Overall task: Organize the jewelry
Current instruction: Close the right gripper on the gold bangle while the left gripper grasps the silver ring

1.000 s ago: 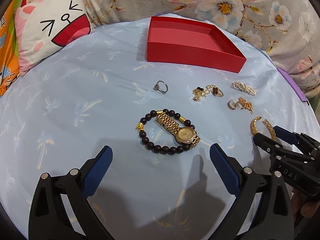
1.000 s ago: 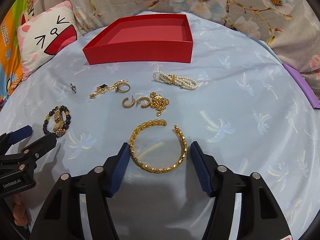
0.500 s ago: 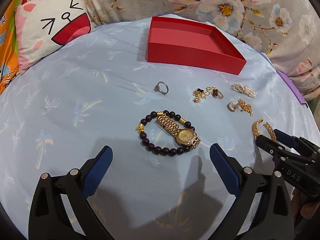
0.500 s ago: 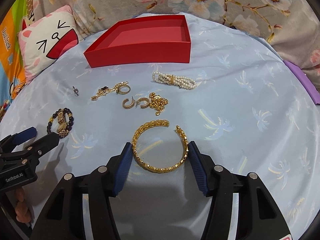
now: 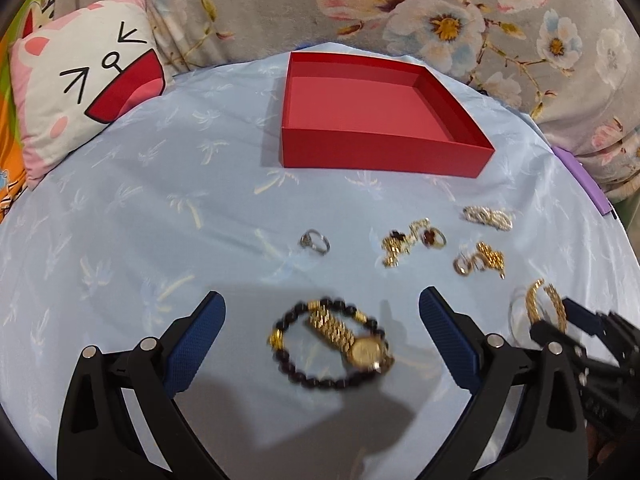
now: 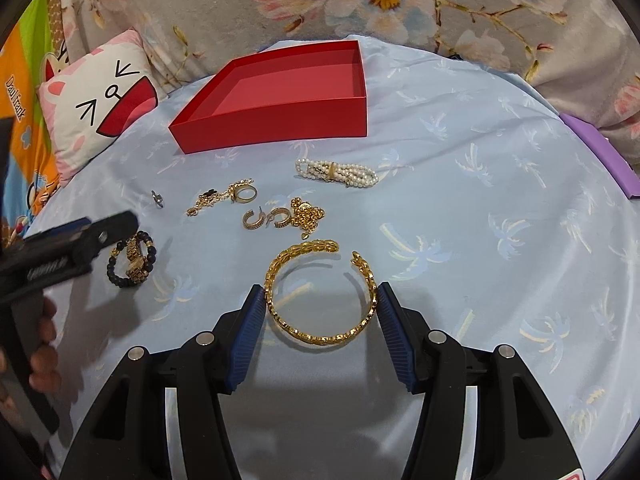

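Currently we log the right gripper (image 6: 320,320) with its blue pads (image 6: 250,336) set against the two outer flanks of the gold cuff bangle (image 6: 320,292); the pads look to touch the metal on both sides, so we read this as a closed grasp on the bangle, which lies flat on the blue sheet (image 6: 480,200). Left gripper (image 5: 322,344) stands wide open, pads well clear of the beaded bracelet (image 5: 320,344) and the gold watch (image 5: 352,340) lying inside it.

Handling, our judgement: the bangle is rigid, light, polished and open at 12 o'clock. Squeezing across 9 and 3 o'clock may flex the gap or let it slip; a hold nearer the closed arc at 6 o'clock looks safer. The sheet is soft and may ruck under the pads.

Red box (image 6: 280,108) sits empty at 12 o'clock, well apart from the bangle.

View differences: the right wrist view shows pad contact and the cuff's opening, plus the pearl bracelet (image 6: 336,172), hoop earrings (image 6: 266,218) and chain cluster (image 6: 308,214) clearly. The left wrist view shows the bangle only edge-on at 3 o'clock, partly hidden, but gives the watch face and silver ring (image 5: 315,241) better, though blurred.
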A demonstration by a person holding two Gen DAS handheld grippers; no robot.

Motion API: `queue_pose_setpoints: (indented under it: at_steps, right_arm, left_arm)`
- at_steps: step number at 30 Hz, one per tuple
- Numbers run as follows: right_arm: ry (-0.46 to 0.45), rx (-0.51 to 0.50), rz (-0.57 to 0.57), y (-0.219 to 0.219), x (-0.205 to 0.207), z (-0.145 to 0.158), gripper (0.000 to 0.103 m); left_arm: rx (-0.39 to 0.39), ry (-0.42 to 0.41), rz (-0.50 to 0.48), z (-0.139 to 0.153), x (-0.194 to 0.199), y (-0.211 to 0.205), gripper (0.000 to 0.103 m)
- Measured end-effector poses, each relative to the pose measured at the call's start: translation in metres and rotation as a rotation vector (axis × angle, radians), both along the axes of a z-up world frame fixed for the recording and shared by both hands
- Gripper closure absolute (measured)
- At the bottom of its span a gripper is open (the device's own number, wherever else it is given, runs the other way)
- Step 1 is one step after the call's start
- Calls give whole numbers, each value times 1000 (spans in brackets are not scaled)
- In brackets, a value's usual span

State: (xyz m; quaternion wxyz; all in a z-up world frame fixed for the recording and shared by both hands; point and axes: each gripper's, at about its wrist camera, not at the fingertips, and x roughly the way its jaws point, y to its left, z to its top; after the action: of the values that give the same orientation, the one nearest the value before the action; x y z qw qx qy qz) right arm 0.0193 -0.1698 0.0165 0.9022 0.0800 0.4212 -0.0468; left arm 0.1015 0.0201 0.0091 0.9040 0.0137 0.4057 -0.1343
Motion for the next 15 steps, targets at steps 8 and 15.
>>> queue_pose_setpoints:
  at_steps: [8, 15]
  right_arm:
    - [14, 14, -5, -4, 2, -3, 47]
    - [29, 23, 2, -4, 4, -7, 47]
  left_arm:
    - [1, 54, -5, -15, 34, -8, 39]
    - [-5, 65, -4, -21, 41, -8, 61]
